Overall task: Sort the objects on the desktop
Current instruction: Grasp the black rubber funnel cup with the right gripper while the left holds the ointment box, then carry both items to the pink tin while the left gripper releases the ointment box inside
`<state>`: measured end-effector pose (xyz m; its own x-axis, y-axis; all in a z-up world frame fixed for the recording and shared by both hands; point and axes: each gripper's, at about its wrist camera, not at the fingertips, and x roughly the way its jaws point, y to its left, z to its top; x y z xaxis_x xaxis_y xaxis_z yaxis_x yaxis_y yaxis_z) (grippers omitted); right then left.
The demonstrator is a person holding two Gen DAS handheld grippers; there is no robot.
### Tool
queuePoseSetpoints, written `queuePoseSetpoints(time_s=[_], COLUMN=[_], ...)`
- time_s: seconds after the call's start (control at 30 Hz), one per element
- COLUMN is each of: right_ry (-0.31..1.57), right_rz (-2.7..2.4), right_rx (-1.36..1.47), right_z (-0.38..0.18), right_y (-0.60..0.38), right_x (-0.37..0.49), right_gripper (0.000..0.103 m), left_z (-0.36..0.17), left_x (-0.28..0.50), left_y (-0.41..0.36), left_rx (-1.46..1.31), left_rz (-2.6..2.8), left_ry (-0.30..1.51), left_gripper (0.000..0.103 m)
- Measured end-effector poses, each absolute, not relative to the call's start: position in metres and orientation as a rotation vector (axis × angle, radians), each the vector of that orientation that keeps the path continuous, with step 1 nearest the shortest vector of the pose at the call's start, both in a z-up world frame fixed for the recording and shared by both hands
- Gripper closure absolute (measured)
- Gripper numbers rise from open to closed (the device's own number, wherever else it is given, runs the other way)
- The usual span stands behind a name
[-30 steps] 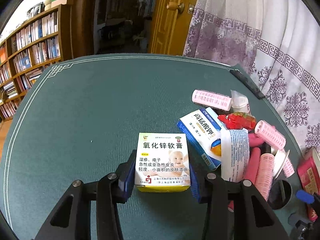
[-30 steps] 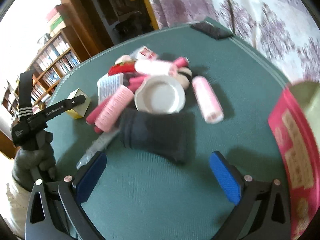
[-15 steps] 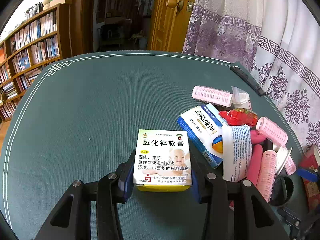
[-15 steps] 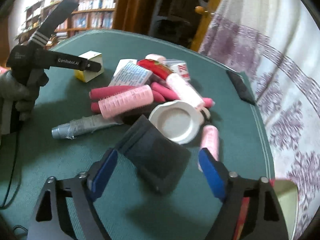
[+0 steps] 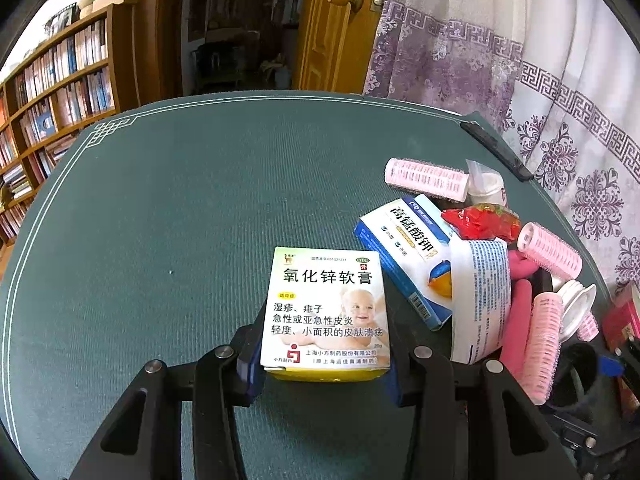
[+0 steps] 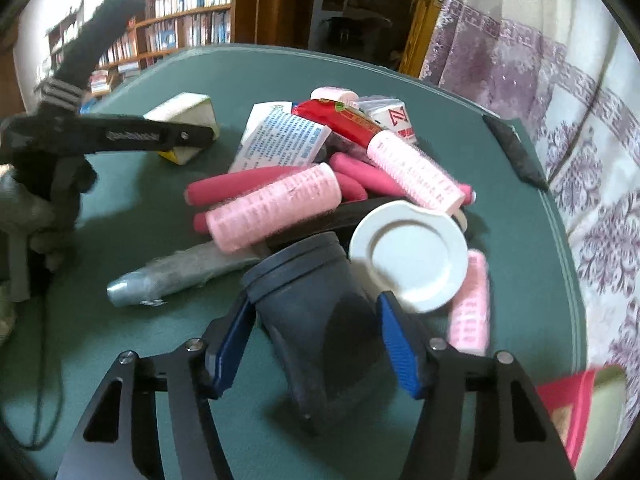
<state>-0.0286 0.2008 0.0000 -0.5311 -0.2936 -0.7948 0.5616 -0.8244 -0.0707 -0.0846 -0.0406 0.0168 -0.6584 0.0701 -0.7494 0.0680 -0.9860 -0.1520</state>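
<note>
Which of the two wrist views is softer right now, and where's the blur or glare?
Left wrist: sharp, print on the ointment box readable between the jaws; fisheye bends the table edge; bright window blows out the curtain. Right wrist: softer, motion blur smears the pink roller at right and the red box; the dark jar shows little detail.

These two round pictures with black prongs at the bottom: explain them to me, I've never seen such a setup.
No robot here: a person holds a two-finger gripper in each hand, each with a fisheye camera looking along its fingers. The left camera shows the left gripper clamped on a white and yellow medicine box on the green table. The right camera shows the right gripper straddling a dark jar, jaws open, beside a pile of pink hair rollers, a white lid and packets.
</note>
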Motion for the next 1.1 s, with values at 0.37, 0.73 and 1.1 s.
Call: queuePoseSetpoints(time_s=[0.37, 0.73, 1.1], right_ry=[-0.176, -0.356, -0.308], right_rz=[-2.349, -2.531, -2.963], right_rx=[1.102, 0.927, 1.036], right_z=[0.022, 0.070, 0.076], right_y=[0.265, 0.336, 0.453], right_x=[0.009, 0.062, 0.099], right_gripper=[0.050, 0.050, 0.050], left_z=[0.044, 0.068, 0.096], left_x=[-0.068, -0.040, -0.027], left_y=[-0.034, 0.020, 0.119], left_rx=[-1.203, -1.150, -1.057], left_rz=[2.862, 2.783, 2.586], left_ry=[-0.261, -0.138, -0.020], left_gripper=[0.057, 0.057, 0.057])
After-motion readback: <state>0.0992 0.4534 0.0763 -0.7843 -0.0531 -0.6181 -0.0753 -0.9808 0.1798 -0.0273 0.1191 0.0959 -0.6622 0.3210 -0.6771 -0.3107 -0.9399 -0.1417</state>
